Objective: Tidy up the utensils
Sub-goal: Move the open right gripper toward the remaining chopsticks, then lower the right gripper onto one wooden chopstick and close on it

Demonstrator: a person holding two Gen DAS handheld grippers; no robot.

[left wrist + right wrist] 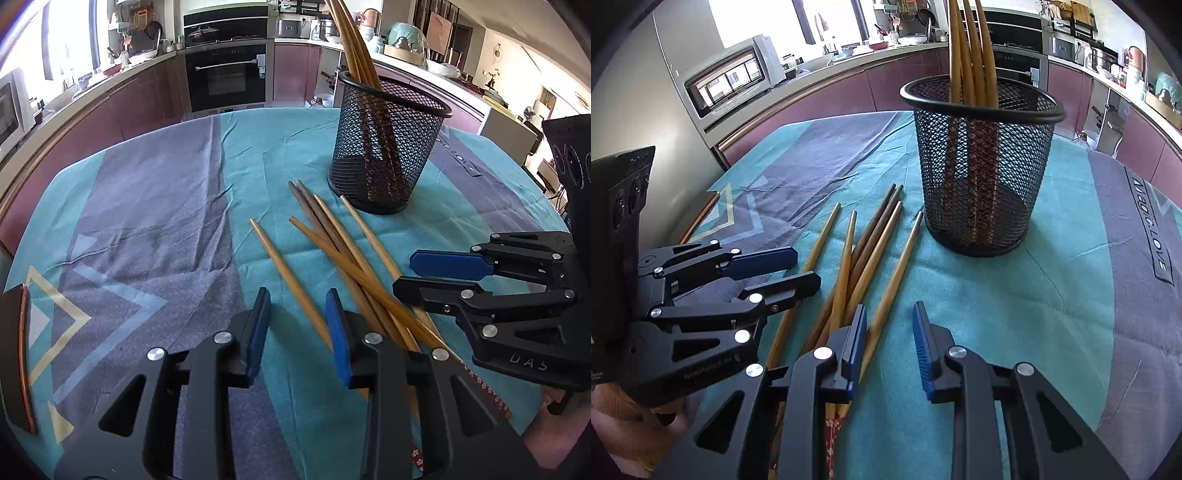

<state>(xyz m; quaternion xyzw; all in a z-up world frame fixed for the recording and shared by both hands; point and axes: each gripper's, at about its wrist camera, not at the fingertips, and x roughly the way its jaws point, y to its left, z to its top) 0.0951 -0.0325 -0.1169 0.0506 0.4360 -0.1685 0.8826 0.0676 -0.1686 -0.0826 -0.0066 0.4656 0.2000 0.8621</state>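
Note:
Several loose wooden chopsticks [332,240] [871,243] lie fanned on the tablecloth in front of a black mesh cup [388,147] [982,177]. A few more chopsticks [354,48] [971,55] stand upright in that cup. My left gripper [297,293] [808,267] hangs low over the left side of the pile, jaws apart. One chopstick on the cloth runs between its blue pads without being pressed. My right gripper [890,308] [402,273] sits over the pile's right side, also open. The rightmost chopstick lies beside its left finger.
A teal and purple tablecloth [147,203] covers the table, and a brown table edge [18,350] shows at the far left. Behind the table run kitchen counters with an oven [225,74] and a microwave [731,77]. A hand [613,424] holds the left gripper.

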